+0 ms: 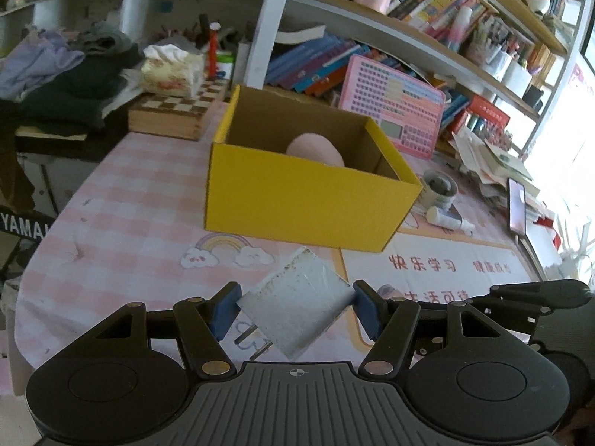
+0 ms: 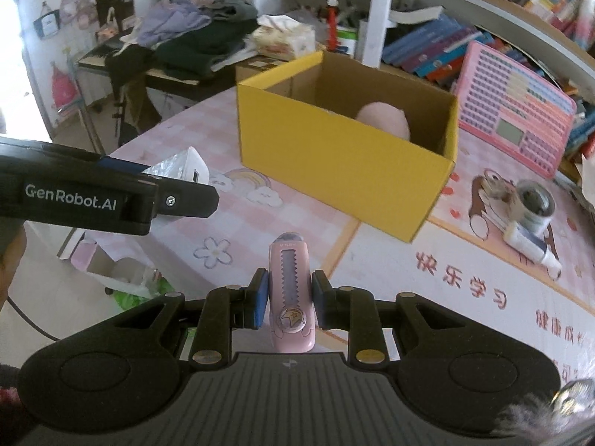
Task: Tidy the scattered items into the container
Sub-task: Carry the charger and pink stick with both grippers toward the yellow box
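Yellow box (image 1: 308, 200) on bench (image 1: 130, 200) holds a pink item (image 1: 316, 148); left hand-held gripper (image 1: 295, 306) clamps white charger (image 1: 297, 308), right hand-held gripper (image 2: 290, 303) clamps pink cutter (image 2: 292, 293).

An open yellow cardboard box (image 1: 297, 200) stands upright on the pink checked worktop (image 1: 122, 223), with a rounded pink item (image 1: 316, 148) lying inside. A white plug-in charger (image 1: 297, 308), tilted with its prongs downward, is clamped above the worktop. A slim pink utility knife (image 2: 290, 293) is clamped lengthwise, tip toward the box.
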A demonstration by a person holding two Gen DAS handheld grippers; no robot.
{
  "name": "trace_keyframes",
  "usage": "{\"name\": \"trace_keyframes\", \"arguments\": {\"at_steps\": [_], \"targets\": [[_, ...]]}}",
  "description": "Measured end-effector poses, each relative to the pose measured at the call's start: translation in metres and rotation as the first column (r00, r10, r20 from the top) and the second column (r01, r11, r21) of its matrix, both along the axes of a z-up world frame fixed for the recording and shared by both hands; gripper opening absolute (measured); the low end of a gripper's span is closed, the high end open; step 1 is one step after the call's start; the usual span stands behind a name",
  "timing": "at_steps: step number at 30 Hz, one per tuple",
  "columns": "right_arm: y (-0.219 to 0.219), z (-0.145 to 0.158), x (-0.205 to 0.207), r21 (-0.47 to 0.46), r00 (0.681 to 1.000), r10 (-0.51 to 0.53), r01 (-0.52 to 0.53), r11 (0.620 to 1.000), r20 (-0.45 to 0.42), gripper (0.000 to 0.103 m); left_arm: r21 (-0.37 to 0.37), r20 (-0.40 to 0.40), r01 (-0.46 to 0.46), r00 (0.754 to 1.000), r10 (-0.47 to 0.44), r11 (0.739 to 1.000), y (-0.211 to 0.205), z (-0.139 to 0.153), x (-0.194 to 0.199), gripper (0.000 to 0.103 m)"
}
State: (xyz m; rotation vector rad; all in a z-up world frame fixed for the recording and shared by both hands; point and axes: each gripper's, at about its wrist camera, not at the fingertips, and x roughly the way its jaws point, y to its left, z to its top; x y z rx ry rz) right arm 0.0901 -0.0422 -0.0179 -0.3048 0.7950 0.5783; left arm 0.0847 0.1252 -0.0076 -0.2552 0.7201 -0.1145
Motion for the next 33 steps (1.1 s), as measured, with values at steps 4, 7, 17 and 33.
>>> {"name": "trace_keyframes", "arguments": {"at_steps": [4,7,17,33], "targets": [[0.008,0.005,0.000,-0.006,0.999,0.034,-0.034,0.999,0.022,0.023,-0.004,0.015,-0.010,1.000,0.010,1.000,0.004,0.003,0.000,0.065],[0.009,0.007,0.003,-0.011,0.999,0.045,-0.044,0.999,0.030,0.024,-0.013,0.022,-0.018,1.000,0.018,1.000,0.005,0.005,0.003,0.065],[-0.008,0.037,0.047,0.050,0.996,-0.009,0.005,0.999,0.090,0.023,-0.006,0.091,-0.001,0.996,0.001,1.000,0.002,0.027,0.036,0.065],[-0.019,0.079,0.171,0.129,0.988,-0.068,0.049,0.990,0.142,0.023,0.144,0.197,0.059,0.977,-0.087,0.988,-0.009,0.063,0.141,0.065]]}}
